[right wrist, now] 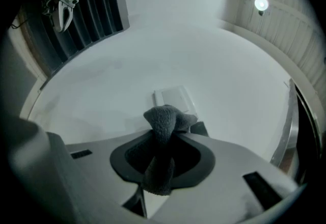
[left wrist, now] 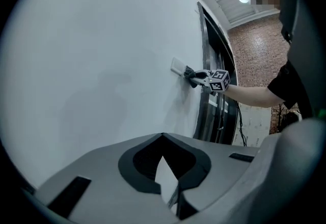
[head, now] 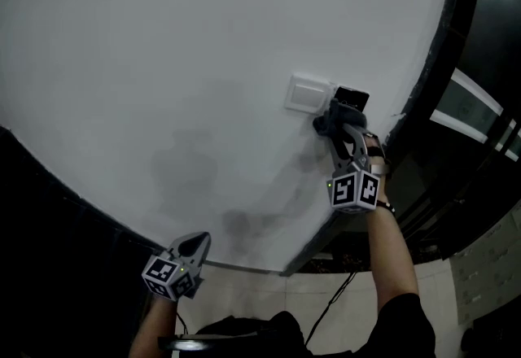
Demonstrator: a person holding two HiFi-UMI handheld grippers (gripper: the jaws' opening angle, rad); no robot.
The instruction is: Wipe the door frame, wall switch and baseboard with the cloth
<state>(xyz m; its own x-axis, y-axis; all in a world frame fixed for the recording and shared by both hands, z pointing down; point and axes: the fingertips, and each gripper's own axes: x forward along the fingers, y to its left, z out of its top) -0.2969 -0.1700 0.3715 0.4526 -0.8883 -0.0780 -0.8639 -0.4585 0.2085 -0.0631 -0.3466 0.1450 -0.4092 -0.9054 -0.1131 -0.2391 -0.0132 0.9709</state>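
Note:
A white wall switch (head: 308, 94) sits on the white wall (head: 203, 63), close to the dark door frame (head: 444, 39). My right gripper (head: 332, 119) is shut on a dark grey cloth (right wrist: 162, 118), and the bunched cloth sticks out past the jaws just below the switch (right wrist: 175, 100); whether it touches I cannot tell. My left gripper (head: 195, 244) hangs low by the wall's lower edge, jaws together with nothing in them. From the left gripper view the right gripper (left wrist: 192, 76) shows beside the switch (left wrist: 177, 66).
The door frame's dark vertical bars (left wrist: 210, 101) run to the right of the switch. A dark slatted surface (right wrist: 94, 9) borders the wall on the other side. Pale floor tiles (head: 260, 295) and a black cable (head: 332, 303) lie below.

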